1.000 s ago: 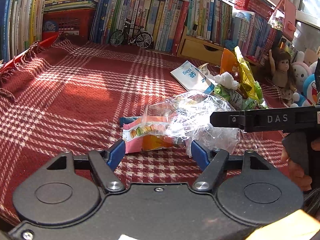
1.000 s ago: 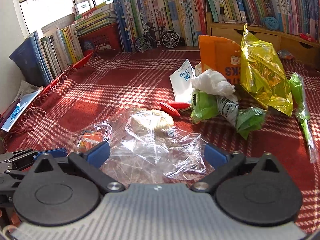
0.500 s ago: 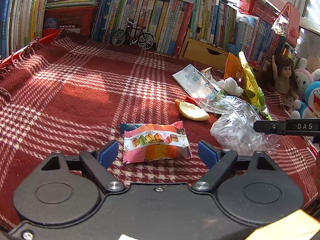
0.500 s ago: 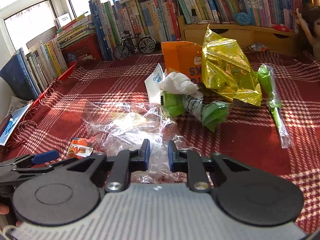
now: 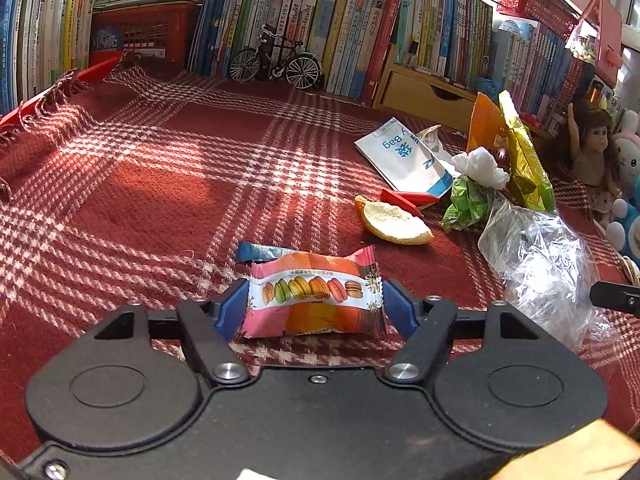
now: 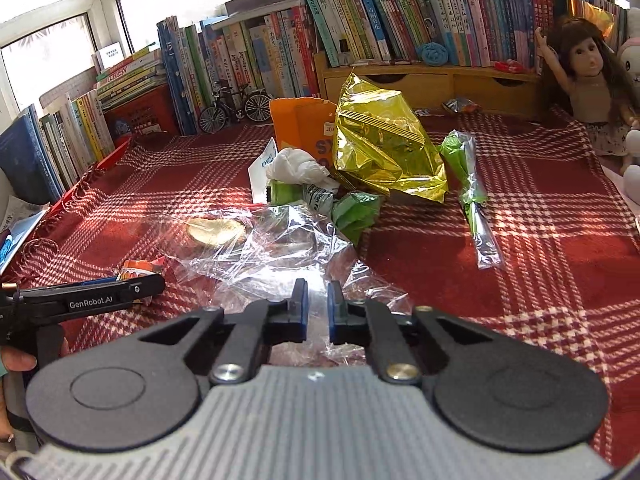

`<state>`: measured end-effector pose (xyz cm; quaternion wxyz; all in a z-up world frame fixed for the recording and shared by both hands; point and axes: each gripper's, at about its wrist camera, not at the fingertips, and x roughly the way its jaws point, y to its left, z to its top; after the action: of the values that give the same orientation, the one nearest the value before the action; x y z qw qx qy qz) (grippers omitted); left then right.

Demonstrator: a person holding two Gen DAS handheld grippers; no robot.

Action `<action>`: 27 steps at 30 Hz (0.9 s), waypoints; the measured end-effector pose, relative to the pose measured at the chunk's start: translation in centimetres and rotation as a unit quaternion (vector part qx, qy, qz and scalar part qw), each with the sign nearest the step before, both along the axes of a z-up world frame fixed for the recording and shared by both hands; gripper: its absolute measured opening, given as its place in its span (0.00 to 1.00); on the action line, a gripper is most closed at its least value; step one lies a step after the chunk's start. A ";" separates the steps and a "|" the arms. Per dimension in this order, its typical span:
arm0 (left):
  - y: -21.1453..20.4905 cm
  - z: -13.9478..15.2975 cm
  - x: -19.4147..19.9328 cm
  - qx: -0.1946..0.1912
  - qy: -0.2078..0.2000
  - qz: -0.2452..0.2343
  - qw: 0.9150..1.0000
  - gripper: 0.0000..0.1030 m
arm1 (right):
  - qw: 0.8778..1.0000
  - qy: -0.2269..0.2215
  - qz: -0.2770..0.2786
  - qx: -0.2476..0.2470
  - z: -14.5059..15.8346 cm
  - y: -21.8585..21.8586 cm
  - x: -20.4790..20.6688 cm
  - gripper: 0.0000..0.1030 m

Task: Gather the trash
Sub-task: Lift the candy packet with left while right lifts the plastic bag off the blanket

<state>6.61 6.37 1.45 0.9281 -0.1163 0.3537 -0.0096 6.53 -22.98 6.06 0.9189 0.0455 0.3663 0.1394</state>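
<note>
Left wrist view: the left gripper (image 5: pixel 314 312) straddles a pink macaron snack wrapper (image 5: pixel 314 304) lying on the red plaid blanket (image 5: pixel 160 184), its blue pads closing in from either side and just reaching the crimped ends. To the right, the right gripper (image 6: pixel 317 312) is closing on a crumpled clear plastic bag (image 6: pixel 280 248), the film caught between jaws that stand a narrow gap apart. More trash waits behind: an orange peel (image 5: pixel 390 220), a white paper bag (image 5: pixel 404 158), a wad of tissue (image 5: pixel 482 162), green wrappers (image 5: pixel 466 200) and a gold foil bag (image 5: pixel 522 160). Pinching the macaron wrapper well likely means keeping the pads low and square to its ends so the slick film buckles upward rather than slipping out, and not snagging the blue wrapper (image 5: pixel 260 251) behind it.
</note>
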 end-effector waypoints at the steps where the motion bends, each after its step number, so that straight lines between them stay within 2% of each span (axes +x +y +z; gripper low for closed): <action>1: 0.1 0.2 -0.2 -0.003 -0.003 0.003 1.000 0.57 | 1.000 0.001 -0.001 0.003 0.0 -0.2 -0.2 0.12; 5: 0.4 1.0 -0.9 -0.016 -0.012 0.010 1.000 0.51 | 1.000 0.002 -0.004 0.013 0.1 -0.7 -0.8 0.11; 12: 0.1 2.2 -3.2 -0.014 -0.026 -0.003 1.000 0.48 | 1.000 -0.004 -0.002 0.022 0.6 -1.2 -2.4 0.08; 15: -0.2 2.7 -4.0 -0.010 -0.030 -0.014 0.999 0.48 | 0.999 -0.007 0.015 0.028 0.7 -1.3 -2.9 0.09; 16: -0.3 2.7 -4.2 -0.007 -0.030 -0.016 0.999 0.48 | 0.999 -0.011 0.014 0.033 0.7 -1.4 -2.9 0.19; 17: -0.4 2.8 -4.4 -0.005 -0.029 -0.017 0.999 0.48 | 0.999 -0.011 0.008 0.031 0.6 -1.4 -2.8 0.37; 18: -0.5 2.8 -4.5 -0.004 -0.030 -0.018 0.999 0.48 | 0.999 -0.011 0.007 0.033 0.6 -1.4 -2.6 0.46; 19: -0.6 2.9 -4.7 -0.002 -0.031 -0.019 0.999 0.48 | 0.999 -0.015 0.006 0.035 0.5 -1.3 -2.3 0.69; 20: -0.7 3.0 -4.8 0.000 -0.032 -0.021 0.999 0.48 | 0.999 -0.017 0.013 0.032 0.3 -1.1 -2.0 0.84; 22: -0.9 3.0 -5.0 0.004 -0.032 -0.025 0.999 0.48 | 0.999 -0.023 0.019 0.013 0.1 -0.2 -1.4 0.86; 24: -1.0 3.0 -5.2 0.005 -0.030 -0.029 0.999 0.48 | 0.999 -0.025 0.025 -0.014 -0.2 0.9 -0.4 0.93; 25: -1.1 2.9 -5.2 0.005 -0.029 -0.030 0.999 0.48 | 0.999 -0.027 0.026 -0.030 -0.5 1.5 0.2 1.00; 27: -1.2 2.8 -5.4 0.007 -0.028 -0.033 0.999 0.48 | 0.998 -0.018 0.032 -0.052 -1.1 2.6 1.4 1.00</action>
<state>1.26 5.19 4.27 0.9377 -0.0979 0.3309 -0.0411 7.90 -20.41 4.92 0.9213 -0.0165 0.3579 0.1509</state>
